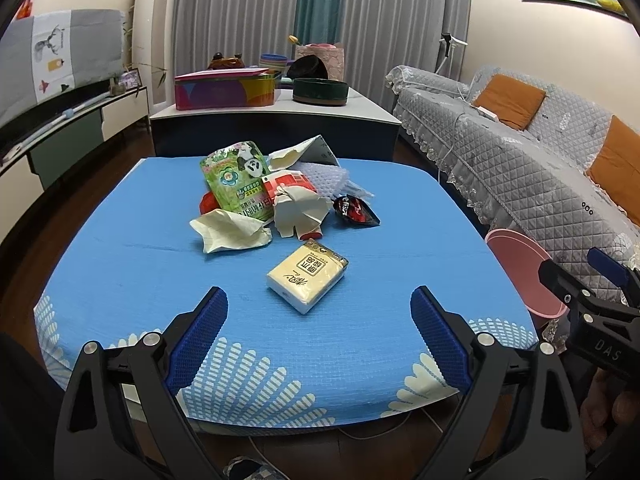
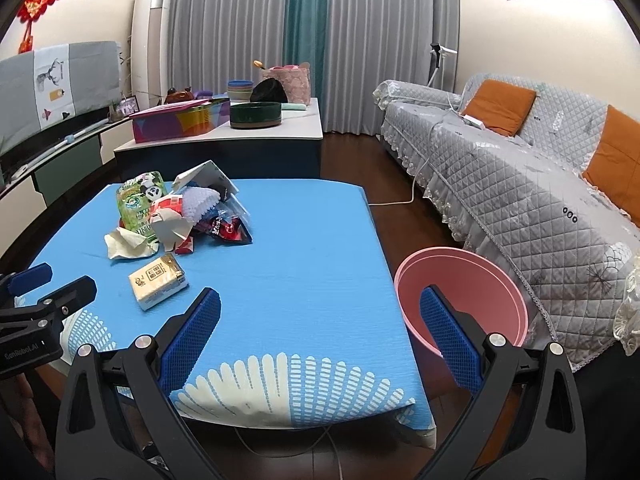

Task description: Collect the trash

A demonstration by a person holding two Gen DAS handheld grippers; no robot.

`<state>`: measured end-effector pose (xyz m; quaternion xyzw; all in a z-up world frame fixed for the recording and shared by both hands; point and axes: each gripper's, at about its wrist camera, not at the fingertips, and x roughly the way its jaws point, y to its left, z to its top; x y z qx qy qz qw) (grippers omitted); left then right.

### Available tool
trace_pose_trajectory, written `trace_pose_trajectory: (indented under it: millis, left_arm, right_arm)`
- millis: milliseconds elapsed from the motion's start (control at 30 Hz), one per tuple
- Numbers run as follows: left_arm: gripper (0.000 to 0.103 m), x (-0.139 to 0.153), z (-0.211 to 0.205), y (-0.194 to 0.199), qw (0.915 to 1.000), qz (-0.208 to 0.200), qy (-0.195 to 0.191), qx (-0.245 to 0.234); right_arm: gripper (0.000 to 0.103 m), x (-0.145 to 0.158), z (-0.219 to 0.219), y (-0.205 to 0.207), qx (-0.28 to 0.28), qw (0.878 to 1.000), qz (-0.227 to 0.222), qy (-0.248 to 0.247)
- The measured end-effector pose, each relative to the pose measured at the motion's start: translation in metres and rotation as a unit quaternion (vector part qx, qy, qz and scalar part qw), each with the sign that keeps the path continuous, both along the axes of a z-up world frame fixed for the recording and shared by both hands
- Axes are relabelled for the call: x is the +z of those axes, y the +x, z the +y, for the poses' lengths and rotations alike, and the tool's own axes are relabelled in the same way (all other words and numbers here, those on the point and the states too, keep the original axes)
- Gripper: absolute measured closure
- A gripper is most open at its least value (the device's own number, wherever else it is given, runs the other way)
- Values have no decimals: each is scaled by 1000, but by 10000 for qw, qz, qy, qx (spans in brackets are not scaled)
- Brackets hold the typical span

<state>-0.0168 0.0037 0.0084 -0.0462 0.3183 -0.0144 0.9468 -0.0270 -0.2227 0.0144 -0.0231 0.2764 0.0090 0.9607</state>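
At frame centre of my left wrist view, the trash pile (image 1: 276, 192) sits on the blue-covered bench (image 1: 120, 264): green panda pouch (image 1: 236, 178), crumpled white paper (image 1: 230, 234), folded carton scrap (image 1: 298, 210), black-red wrapper (image 1: 354, 210), white mesh foam (image 1: 324, 174). Yellow tissue pack (image 1: 307, 276) lies apart from the pile, lower centre, nearer my left gripper (image 1: 318, 336), whose blue pads stand wide apart with nothing between them. My right gripper (image 2: 320, 336) is also spread wide and empty, lower centre of its view, over the bench's near edge. Pink bin (image 2: 460, 300) stands on the floor, right of the bench, beside the grey quilted sofa (image 2: 520, 184). Nothing visible inside the bin.
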Motion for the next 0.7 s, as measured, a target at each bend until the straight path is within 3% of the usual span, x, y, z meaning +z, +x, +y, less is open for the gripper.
trace_pose_trajectory:
  millis: [700]
  left_arm:
    - [13, 2, 3, 1, 9999, 36, -113, 49]
  right_arm:
    - [5, -5, 0, 0, 34, 10000, 71, -54]
